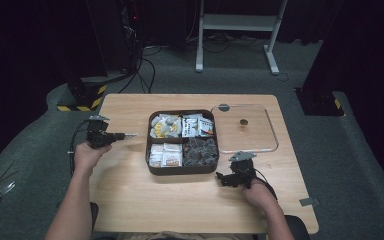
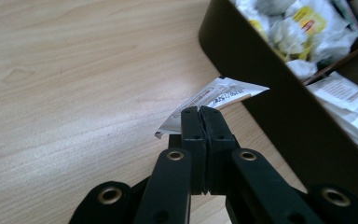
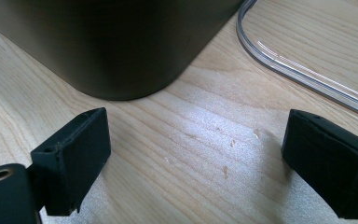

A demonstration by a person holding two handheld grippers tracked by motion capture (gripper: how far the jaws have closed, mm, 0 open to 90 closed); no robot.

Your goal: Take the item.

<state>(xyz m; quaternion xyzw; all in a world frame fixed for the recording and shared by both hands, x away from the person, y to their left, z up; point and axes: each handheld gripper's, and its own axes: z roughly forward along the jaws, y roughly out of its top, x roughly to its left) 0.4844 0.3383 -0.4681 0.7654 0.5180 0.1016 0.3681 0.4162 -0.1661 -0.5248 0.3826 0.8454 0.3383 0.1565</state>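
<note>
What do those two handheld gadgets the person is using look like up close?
Each is a matte black tool. The left gripper and right gripper carry a grey three-cornered plate on top and trail a thin black cable. Their jaws are flat rectangular blocks on bars with brass-coloured rivets. The forearms show no sleeves.

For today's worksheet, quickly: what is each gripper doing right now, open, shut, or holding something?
Left gripper: shut on a white sachet, beside the brown box.
Right gripper: open, holding nothing, over the table.
</note>
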